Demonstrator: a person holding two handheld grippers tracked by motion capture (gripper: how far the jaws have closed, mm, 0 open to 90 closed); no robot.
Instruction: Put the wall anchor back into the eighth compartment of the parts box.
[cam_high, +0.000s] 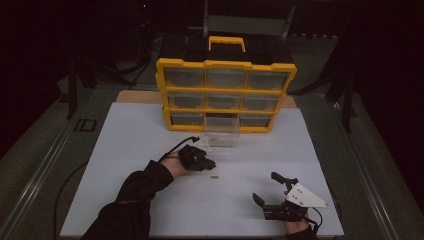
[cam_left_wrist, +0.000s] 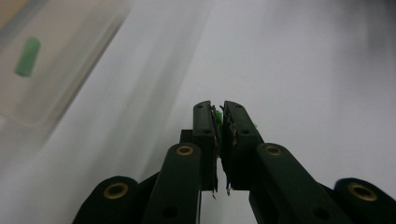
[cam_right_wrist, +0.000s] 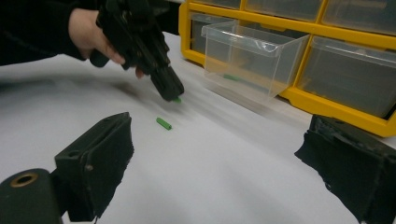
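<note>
My left gripper (cam_high: 210, 164) hangs just above the white sheet, left of centre, its jaws shut on a small green peg (cam_left_wrist: 217, 114) that pokes out at the tips. From the right gripper view that same left gripper (cam_right_wrist: 173, 95) points down with the green peg (cam_right_wrist: 177, 100) at its tip. A second green peg (cam_high: 214, 176) (cam_right_wrist: 163, 123) lies loose on the sheet close below it. My right gripper (cam_high: 265, 186) (cam_right_wrist: 219, 140) rests near the front right, open and holding nothing.
A yellow drawer organizer (cam_high: 226, 95) (cam_right_wrist: 327, 105) stands at the back of the white sheet (cam_high: 150, 140). One clear drawer (cam_high: 222, 137) (cam_right_wrist: 252, 56) is pulled out in front of it, with a green peg (cam_left_wrist: 27, 57) (cam_right_wrist: 231, 77) inside.
</note>
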